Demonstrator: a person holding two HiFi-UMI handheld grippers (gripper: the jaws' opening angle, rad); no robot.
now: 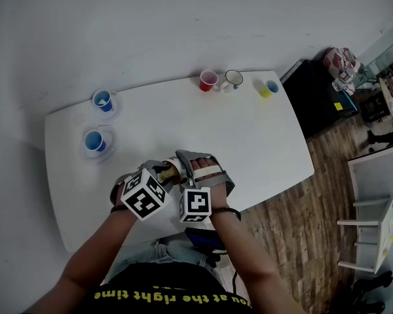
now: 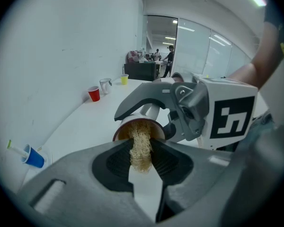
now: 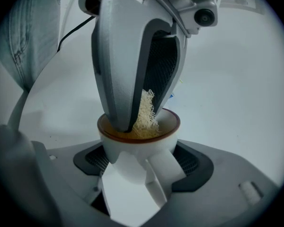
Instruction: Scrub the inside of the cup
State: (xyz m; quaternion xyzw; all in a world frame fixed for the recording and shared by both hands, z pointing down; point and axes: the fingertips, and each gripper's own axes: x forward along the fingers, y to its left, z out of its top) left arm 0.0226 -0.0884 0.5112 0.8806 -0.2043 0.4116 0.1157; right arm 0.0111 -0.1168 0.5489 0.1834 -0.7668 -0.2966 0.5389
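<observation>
Over the white table (image 1: pixel 262 142), right claw (image 3: pixel 139 167) clamps cup (image 3: pixel 118 150), left claw (image 2: pixel 143 162) pinches fibrous loofah (image 2: pixel 141 145)

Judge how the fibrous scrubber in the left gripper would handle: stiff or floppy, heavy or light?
Probably light: the scrubber is an open mesh of pale fibres. Likely soft rather than stiff, since its end spreads inside the cup. Slipping seems unlikely; the left gripper pinches it narrow between ribbed pads.

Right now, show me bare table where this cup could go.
Widest bare table: the middle, between the two blue cups on the left, the red cup, mug and yellow cup along the far edge. The right end is also bare. Crowded: near edge, around the left gripper and right gripper.
</observation>
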